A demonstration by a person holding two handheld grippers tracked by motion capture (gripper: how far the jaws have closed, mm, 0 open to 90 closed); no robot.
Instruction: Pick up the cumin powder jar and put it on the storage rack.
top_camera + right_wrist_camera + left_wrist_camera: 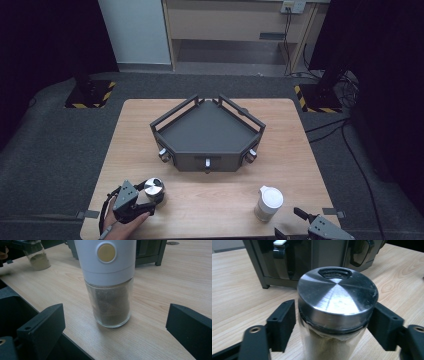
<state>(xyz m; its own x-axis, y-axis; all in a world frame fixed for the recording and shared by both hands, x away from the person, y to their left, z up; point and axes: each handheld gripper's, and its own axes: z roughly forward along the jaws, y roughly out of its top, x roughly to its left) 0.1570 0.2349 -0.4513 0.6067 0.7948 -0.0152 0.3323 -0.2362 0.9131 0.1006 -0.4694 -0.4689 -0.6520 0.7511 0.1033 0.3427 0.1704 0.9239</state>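
On the wooden table [150,125] ringed by grey carpet, our left gripper [145,200] clenched on the steel-lidded jar [154,189] near left, right gripper [290,222] released beside the white-capped jar [268,202], dark tray [207,131] beyond.

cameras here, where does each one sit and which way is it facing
High view: above the near side, looking forward and down on the table; a hand and both claws, left and right, show at the bottom.
Left gripper view: rides the left claw, looking along its jaws, shut on the steel-lidded jar, toward the rack.
Right gripper view: rides the right claw, jaws open either side of the white grinder.
Shared: jar, grinder and rack appear in the high view too.
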